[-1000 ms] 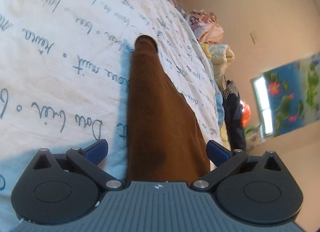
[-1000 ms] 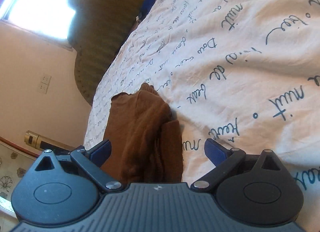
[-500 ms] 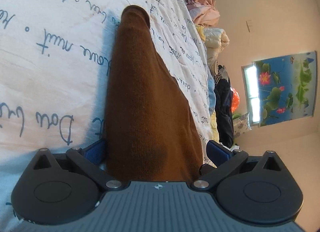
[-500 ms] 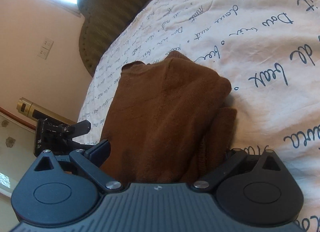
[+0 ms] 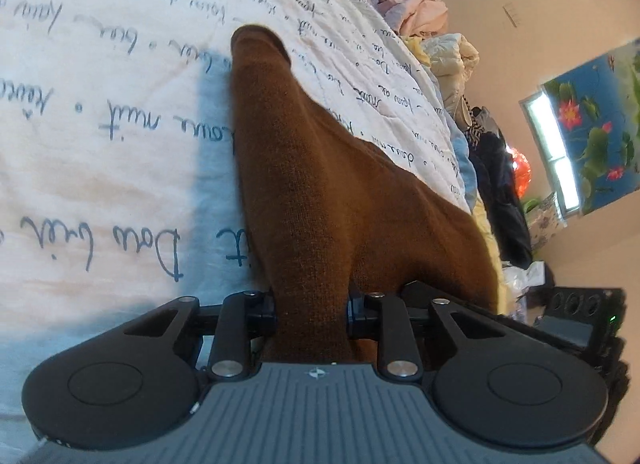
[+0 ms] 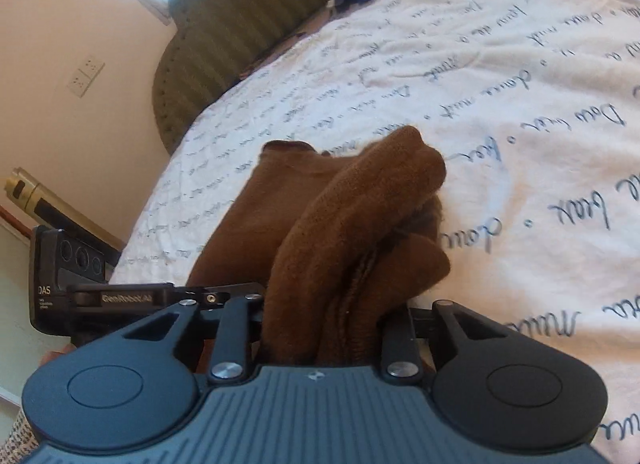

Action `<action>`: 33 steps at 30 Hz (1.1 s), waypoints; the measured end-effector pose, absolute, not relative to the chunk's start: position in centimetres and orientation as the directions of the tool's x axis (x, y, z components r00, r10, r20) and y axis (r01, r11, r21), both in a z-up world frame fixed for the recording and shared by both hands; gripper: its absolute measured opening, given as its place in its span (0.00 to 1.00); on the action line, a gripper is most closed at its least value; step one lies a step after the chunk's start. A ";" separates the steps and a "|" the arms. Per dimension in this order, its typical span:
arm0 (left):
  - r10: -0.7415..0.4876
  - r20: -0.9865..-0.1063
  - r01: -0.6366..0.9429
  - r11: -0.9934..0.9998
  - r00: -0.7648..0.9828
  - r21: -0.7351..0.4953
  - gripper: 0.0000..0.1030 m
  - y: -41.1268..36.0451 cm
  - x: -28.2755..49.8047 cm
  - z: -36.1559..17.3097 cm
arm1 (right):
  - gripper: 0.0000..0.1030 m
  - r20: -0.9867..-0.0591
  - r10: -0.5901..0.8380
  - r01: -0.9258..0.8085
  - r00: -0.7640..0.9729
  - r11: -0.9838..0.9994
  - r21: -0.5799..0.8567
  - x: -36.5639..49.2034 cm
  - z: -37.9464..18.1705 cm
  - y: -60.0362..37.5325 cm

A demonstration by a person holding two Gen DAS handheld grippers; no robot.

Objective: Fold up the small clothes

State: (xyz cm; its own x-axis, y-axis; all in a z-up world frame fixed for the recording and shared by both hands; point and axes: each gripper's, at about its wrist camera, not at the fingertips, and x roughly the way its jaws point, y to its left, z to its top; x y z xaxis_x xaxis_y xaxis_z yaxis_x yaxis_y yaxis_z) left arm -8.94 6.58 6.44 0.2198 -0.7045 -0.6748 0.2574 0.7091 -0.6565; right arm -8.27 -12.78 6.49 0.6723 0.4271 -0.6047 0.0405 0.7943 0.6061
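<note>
Gripping the brown knit garment (image 5: 320, 191) at its near edge, the left gripper (image 5: 311, 310) has both fingers drawn in tight against a bunched strip of the fabric, which fills the narrow gap between them. From that pinch the garment runs forward in a long tapering band across the white quilt (image 5: 100, 103), which is printed with dark handwritten script, and ends in a rounded tip lying on the quilt. The right gripper (image 6: 320, 316) is likewise closed on the same garment (image 6: 340, 215): several thick folds of brown knit are clamped between its fingers, and beyond them the cloth lies bunched in rounded rolls on the quilt (image 6: 520, 103). In the right wrist view the other gripper's black body (image 6: 72, 276) shows at the left, level with the garment's edge. A heap of mixed clothes (image 5: 432, 23) sits along the far edge of the bed in the left wrist view. An olive ribbed headboard (image 6: 240, 11) rises behind the quilt in the right wrist view.
</note>
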 end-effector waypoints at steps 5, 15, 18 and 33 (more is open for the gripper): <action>-0.624 -0.706 0.340 0.779 0.335 -0.527 0.26 8.4 -8.3 11.1 | 0.26 -0.581 0.460 -0.043 0.671 0.807 0.589 -4.3 9.5 -9.6; -0.559 -0.736 0.292 0.828 0.382 -0.478 0.29 14.8 -4.3 14.5 | 0.27 -0.586 0.531 -0.056 0.612 0.768 0.637 1.5 8.0 -5.8; -0.567 -0.769 0.200 0.824 0.295 -0.530 0.36 16.2 -4.3 9.6 | 0.37 -0.692 0.475 -0.022 0.543 0.832 0.554 1.9 4.4 -4.9; -0.683 -0.677 0.094 0.720 0.275 -0.688 0.33 18.9 -11.9 5.0 | 0.32 -0.651 0.495 -0.109 0.576 0.836 0.538 -6.2 2.5 -5.7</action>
State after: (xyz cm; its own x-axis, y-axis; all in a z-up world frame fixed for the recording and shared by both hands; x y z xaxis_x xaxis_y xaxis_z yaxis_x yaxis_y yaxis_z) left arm -11.85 18.92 5.03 0.2748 -0.6829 -0.6769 0.0936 0.7197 -0.6880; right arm -6.16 -5.66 2.52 0.5762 0.4946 -0.6507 -0.1093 0.8356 0.5384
